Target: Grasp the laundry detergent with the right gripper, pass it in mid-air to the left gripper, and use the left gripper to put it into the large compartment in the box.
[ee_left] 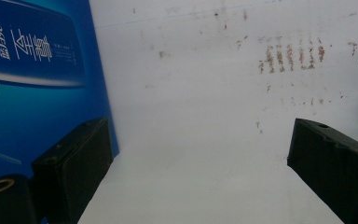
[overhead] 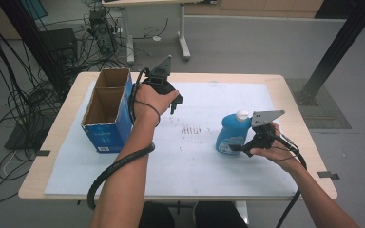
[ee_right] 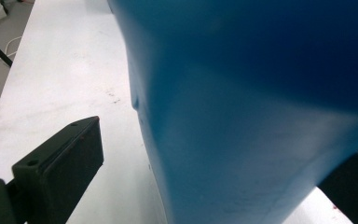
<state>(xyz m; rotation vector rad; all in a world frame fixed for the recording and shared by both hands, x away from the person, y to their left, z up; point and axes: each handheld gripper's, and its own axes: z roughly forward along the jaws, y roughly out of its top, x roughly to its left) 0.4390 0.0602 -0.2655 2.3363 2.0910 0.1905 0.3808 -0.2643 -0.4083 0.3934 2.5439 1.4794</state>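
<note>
A blue detergent bottle (overhead: pixel 230 135) with a white cap stands upright on the white mat (overhead: pixel 190 164), right of centre. My right gripper (overhead: pixel 238 148) reaches it from the right, low on its body. In the right gripper view the bottle (ee_right: pixel 242 93) stands between the jaws of my right gripper (ee_right: pixel 219 161). The left jaw is a gap away from it and the right jaw is mostly hidden behind it. My left gripper (overhead: pixel 175 102) hovers open beside an open-topped blue cardboard box (overhead: pixel 105 135). Its jaws (ee_left: pixel 200 140) hold nothing, with the box wall (ee_left: pixel 37 84) just to the left.
Rows of reddish-brown marks (overhead: pixel 190 129) stain the middle of the mat (ee_left: pixel 289 53). The wooden table's edge (overhead: pixel 309 142) lies close to the right hand. Cables (overhead: pixel 14 95) cover the floor at the left, and a black post (overhead: pixel 342 42) stands at the back right.
</note>
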